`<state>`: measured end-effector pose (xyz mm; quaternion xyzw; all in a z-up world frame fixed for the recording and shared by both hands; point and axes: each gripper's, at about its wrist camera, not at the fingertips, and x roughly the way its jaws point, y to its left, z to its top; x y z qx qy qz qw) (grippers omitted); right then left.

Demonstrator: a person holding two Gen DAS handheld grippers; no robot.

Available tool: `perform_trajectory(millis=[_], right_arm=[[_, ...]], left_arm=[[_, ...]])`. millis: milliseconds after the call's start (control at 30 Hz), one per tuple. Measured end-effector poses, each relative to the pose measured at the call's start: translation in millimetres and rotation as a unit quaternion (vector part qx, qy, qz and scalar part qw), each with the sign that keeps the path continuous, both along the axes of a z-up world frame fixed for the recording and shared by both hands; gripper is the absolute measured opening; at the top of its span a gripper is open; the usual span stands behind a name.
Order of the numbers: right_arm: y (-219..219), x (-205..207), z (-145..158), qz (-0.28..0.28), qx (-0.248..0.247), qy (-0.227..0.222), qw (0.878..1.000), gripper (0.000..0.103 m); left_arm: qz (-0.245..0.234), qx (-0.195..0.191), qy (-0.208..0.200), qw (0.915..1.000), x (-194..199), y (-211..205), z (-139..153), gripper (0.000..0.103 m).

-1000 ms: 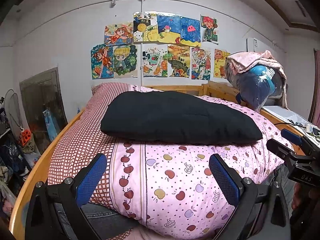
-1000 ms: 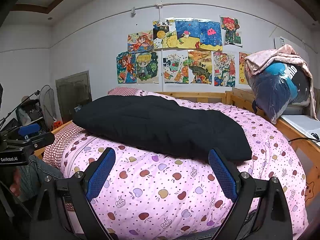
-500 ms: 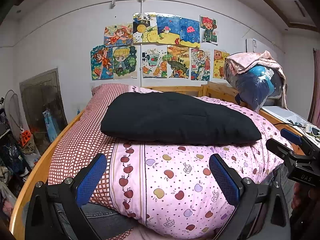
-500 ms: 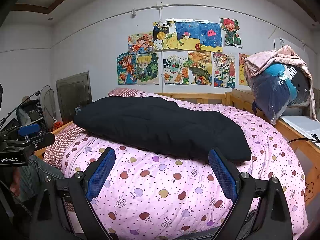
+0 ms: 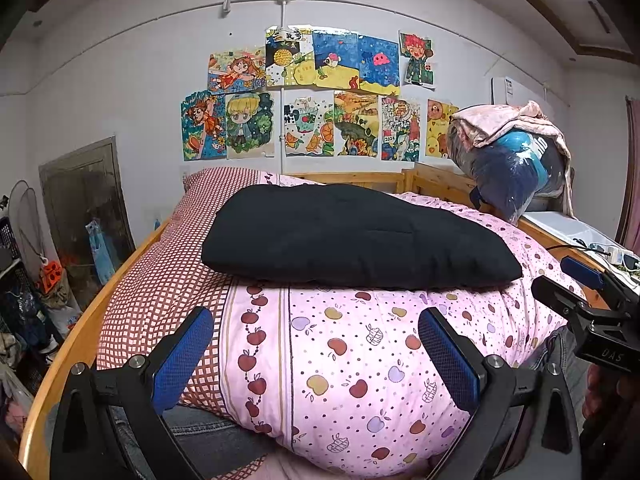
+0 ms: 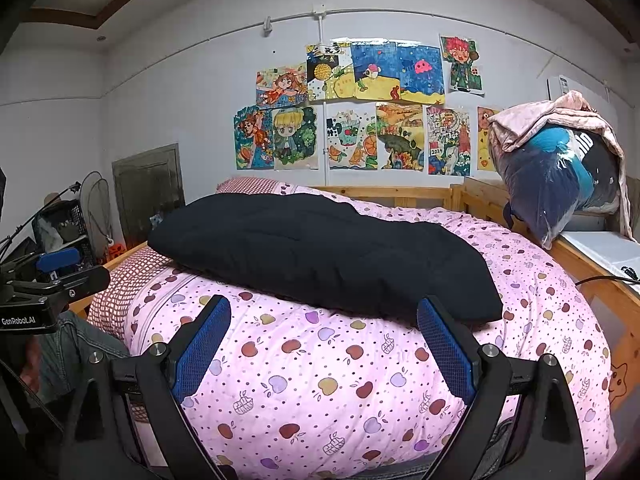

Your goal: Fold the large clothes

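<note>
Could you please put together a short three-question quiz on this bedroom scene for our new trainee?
1. True or false: the left gripper is shut on the black garment.
2. Multiple choice: the black garment lies on A) the wooden bed rail, B) the pink apple-print quilt, C) the clear plastic bag of clothes.
3. Fill the gap: in the right wrist view, the right gripper has its blue pads spread wide and holds ____.

Key:
1. False; it is open and short of the garment.
2. B.
3. Nothing.
</note>
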<state>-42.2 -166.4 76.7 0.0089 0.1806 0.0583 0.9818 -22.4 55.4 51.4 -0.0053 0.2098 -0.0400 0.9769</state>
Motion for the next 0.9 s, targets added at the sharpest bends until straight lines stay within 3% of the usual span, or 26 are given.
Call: perform_trajectory(millis=[900], right_arm=[[1.0, -0.9, -0.6, 0.000, 0.000, 0.000, 1.000, 0.092]], left_arm=[[0.000, 0.001, -0.002, 1.0000, -0.5, -1.0, -1.9, 0.103]])
